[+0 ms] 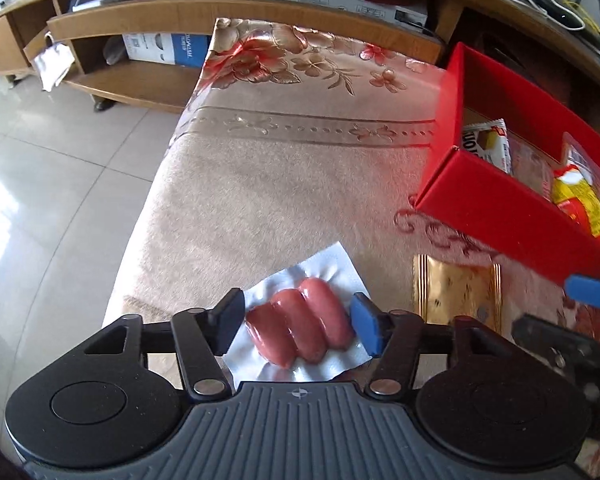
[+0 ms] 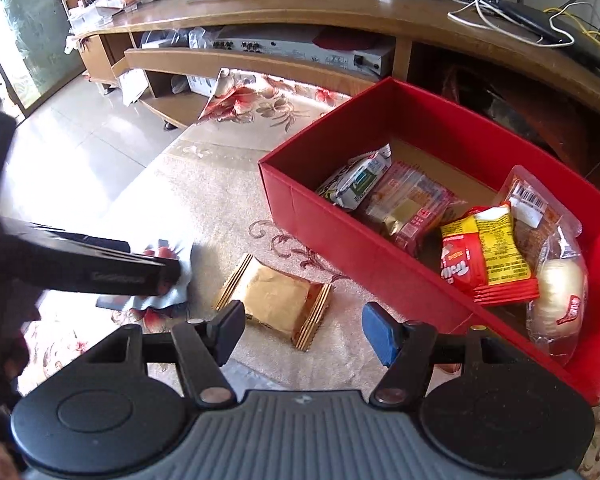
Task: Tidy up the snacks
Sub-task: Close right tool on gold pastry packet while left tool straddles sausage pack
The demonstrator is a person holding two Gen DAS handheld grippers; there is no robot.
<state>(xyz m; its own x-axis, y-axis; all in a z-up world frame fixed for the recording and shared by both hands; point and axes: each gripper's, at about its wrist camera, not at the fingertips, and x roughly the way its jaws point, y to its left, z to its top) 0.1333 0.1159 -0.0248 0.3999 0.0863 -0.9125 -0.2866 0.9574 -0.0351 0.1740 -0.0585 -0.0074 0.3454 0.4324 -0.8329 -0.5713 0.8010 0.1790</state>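
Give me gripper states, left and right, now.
Left gripper: shut on the sausage pack, pads against both of its sides.
Right gripper: open, holding nothing; the gold packet lies just beyond it.

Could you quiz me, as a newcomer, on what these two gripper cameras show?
1. True or false: the red box is empty.
2. Which snack sits between the left gripper's fingers? A) gold packet B) sausage pack C) yellow-and-red bag
3. Which snack lies on the table just ahead of the right gripper?

Key:
1. False; several wrapped snacks lie inside.
2. B, the sausage pack; both pads press on its sides.
3. The gold packet, outside the box; that gripper holds nothing.
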